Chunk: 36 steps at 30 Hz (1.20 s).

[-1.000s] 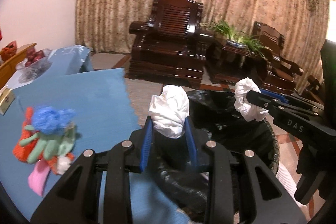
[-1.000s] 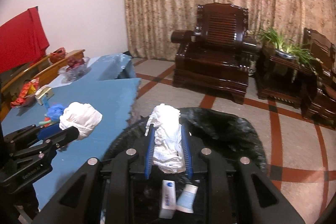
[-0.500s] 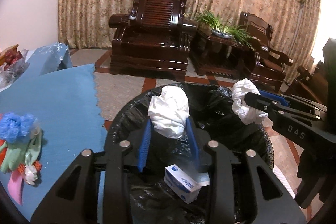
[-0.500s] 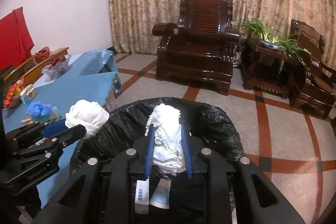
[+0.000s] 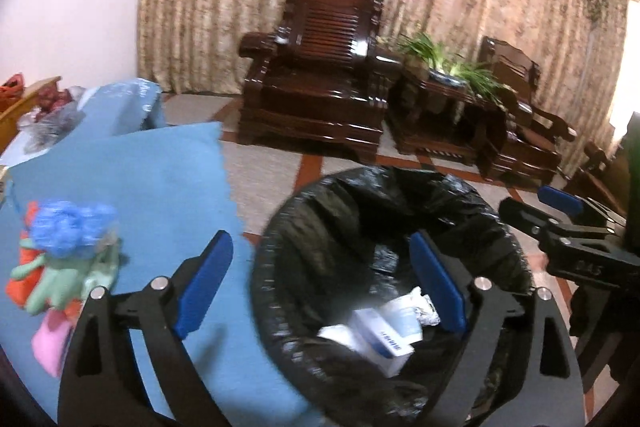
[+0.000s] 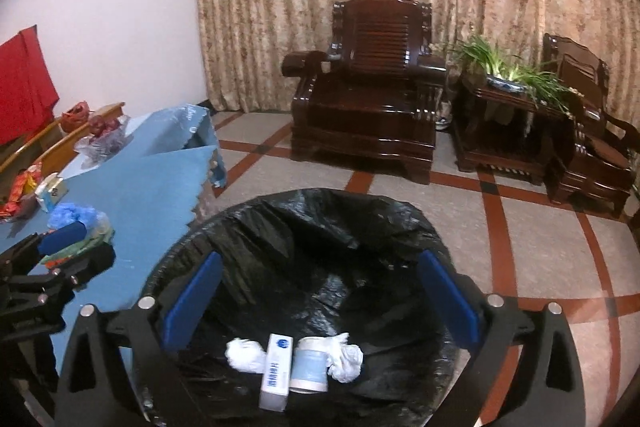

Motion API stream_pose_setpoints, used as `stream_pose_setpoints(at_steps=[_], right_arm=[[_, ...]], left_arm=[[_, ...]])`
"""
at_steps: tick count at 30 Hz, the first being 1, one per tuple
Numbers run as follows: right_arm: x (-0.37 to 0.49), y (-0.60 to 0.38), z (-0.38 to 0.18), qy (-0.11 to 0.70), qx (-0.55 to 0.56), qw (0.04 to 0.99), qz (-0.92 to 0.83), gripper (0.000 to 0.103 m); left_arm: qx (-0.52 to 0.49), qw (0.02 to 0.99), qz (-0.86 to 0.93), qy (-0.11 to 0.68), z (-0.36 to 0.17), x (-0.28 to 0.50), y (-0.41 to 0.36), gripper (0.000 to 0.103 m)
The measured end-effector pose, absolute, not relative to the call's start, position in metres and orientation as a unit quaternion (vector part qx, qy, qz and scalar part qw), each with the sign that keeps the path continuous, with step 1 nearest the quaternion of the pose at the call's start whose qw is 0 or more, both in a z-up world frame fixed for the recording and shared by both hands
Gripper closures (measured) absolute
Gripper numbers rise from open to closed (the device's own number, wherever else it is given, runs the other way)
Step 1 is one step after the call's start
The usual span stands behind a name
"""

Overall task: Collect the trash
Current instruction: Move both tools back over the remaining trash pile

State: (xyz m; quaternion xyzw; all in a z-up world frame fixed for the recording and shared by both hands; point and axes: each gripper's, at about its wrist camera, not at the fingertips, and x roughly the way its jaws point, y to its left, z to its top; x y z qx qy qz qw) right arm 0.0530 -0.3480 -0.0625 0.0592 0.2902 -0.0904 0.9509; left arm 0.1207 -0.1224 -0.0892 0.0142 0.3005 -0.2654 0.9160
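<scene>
Now both grippers are hanging over the black-lined bin (image 6: 320, 227), left gripper (image 5: 320, 291) and right gripper (image 6: 320, 303) jaws just having opened wide, nothing between them; white tissue wads (image 6: 244, 355) are lying at lower centre inside the bin, dropped as trash.

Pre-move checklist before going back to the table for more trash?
1. Left gripper empty: ok, its fingers have just been opening, nothing between them.
2. Right gripper empty: ok, just opened wide, nothing between the fingers.
3. Both tissue wads dropped in the bin: ok, two white wads lie at the bottom beside the small box.
4. Black liner over the rim: ok on the visible rim.
5. Trash left on the blue tablecloth: not ok, a blue crumpled item and a colourful pile remain.
6. Near table edge: cannot tell.
</scene>
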Motion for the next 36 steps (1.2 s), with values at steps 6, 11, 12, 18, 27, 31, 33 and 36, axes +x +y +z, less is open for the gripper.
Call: stream_pose_setpoints(at_steps=[6,11,12,18,27,31,33,36], right_arm=[[0.061,-0.322,-0.057,0.283,0.056,0.956,-0.056,0.006],[0.076,-0.290,-0.055,0.281,0.047,0.958,-0.023,0.006],[0.080,-0.282,-0.054,0.281,0.045,0.959,-0.015,0.006],[0.097,-0.245,-0.056,0.279,0.036,0.959,0.019,0.006],[0.134,-0.183,-0.055,0.274,0.022,0.958,0.079,0.006],[0.150,-0.155,-0.057,0.273,0.018,0.957,0.101,0.006],[0.160,-0.139,-0.060,0.276,0.016,0.954,0.116,0.006],[0.170,-0.121,-0.063,0.276,0.009,0.952,0.130,0.006]], left_arm=[[0.014,0.934,-0.220,0.283,-0.074,0.113,-0.080,0.013],[0.006,0.946,-0.175,0.272,-0.064,0.107,-0.038,0.013],[0.004,0.948,-0.169,0.271,-0.063,0.107,-0.028,0.013],[-0.003,0.959,-0.111,0.262,-0.056,0.109,0.024,0.013],[-0.007,0.964,-0.034,0.263,-0.058,0.128,0.094,0.013],[-0.012,0.964,-0.014,0.266,-0.062,0.138,0.114,0.013],[-0.013,0.964,-0.007,0.267,-0.065,0.142,0.122,0.013],[-0.016,0.963,0.005,0.270,-0.069,0.148,0.137,0.013]])
